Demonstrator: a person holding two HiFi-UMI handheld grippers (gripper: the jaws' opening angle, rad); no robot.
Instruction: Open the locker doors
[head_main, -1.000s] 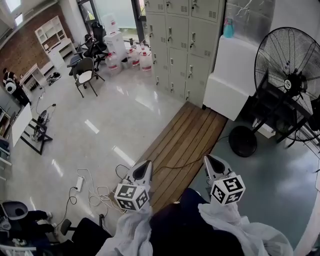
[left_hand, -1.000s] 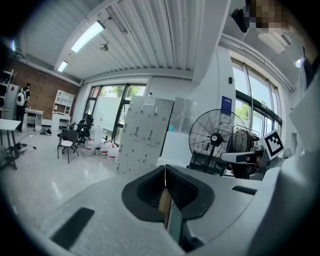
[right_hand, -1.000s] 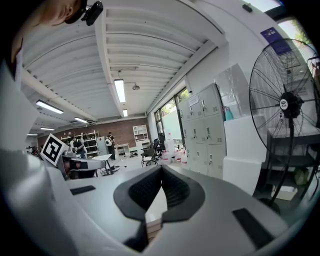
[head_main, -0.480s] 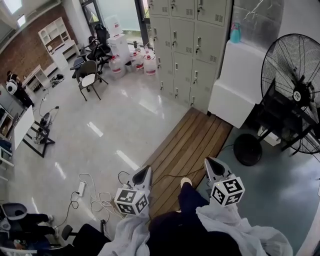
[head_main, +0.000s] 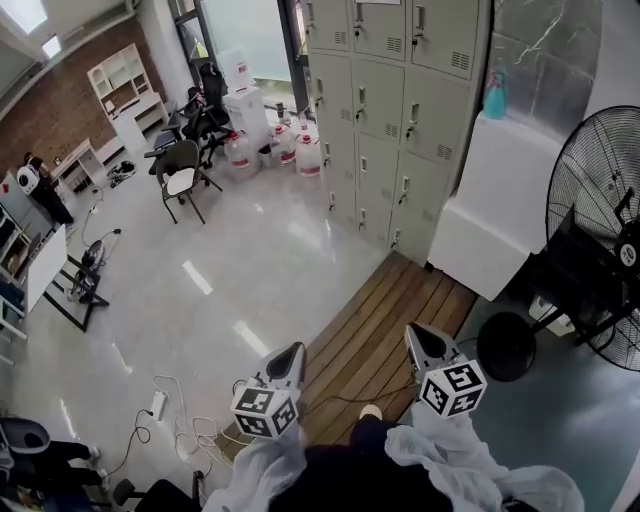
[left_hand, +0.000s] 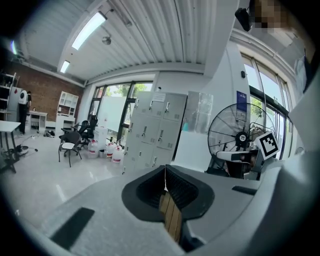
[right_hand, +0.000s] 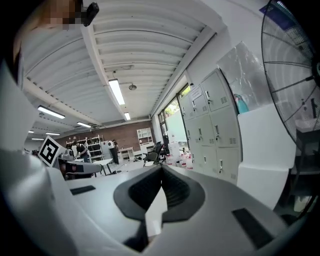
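**Approaching the lockers, nothing opened yet**

Judging by what I see, the task has not really begun. The locker bank (head_main: 400, 120) stands against the far wall, well ahead of me across the wooden floor strip (head_main: 390, 310), and every one of its doors (head_main: 378, 98) that I can see is flat and shut, each with its small handle untouched. All the opening is left to do, and first I have to get within reach.

I hold my left gripper (head_main: 291, 352) and my right gripper (head_main: 418, 337) low in front of me, side by side and pointing toward the lockers. Both sets of jaws are pressed together, and nothing sits between them in either gripper view. I expect I will need to part them before they can take a handle.

As for containers, the lockers hide whatever is inside them. A cluster of large water jugs (head_main: 308, 152) with red caps stands on the floor just left of the bank; I cannot tell how full they are. A blue-green spray bottle (head_main: 495, 95) stands on the white block (head_main: 490, 220) beside the lockers' right end, and its contents are unreadable too. A big floor fan (head_main: 600, 250) stands further right.
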